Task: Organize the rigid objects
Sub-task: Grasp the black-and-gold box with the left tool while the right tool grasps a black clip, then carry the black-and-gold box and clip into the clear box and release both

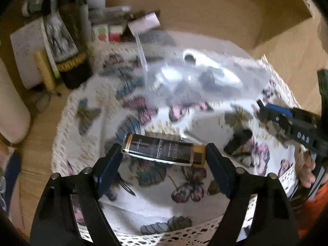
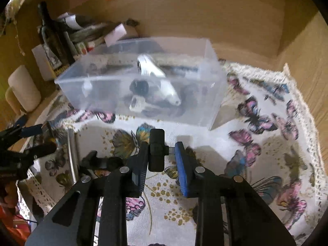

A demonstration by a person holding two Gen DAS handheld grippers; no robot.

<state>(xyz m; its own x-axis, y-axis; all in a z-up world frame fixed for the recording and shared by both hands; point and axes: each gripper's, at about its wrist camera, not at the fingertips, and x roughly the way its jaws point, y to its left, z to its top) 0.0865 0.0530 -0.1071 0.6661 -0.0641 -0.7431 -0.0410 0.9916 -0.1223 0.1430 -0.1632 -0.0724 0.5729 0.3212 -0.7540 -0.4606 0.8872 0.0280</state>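
My left gripper [image 1: 164, 151] is shut on a black and gold rectangular box [image 1: 164, 151], held crosswise above the butterfly cloth [image 1: 143, 203]. My right gripper [image 2: 162, 151] is shut on a small black device [image 2: 156, 149] with a short plug on its side. A clear plastic box [image 2: 205, 94] stands ahead of both grippers, holding silver and black objects [image 2: 157, 75]; it also shows blurred in the left wrist view [image 1: 246, 78]. The right gripper appears in the left wrist view [image 1: 264, 112] at the right edge. The left gripper shows at the left edge of the right wrist view [image 2: 39, 137].
A dark bottle [image 2: 50, 32], papers, a picture card [image 1: 59, 34] and small boxes crowd the back left. A cream roll [image 2: 24, 88] stands at the left. A small black object [image 2: 98, 161] lies on the cloth near the right gripper. Wooden walls [image 2: 225, 16] enclose the back and right.
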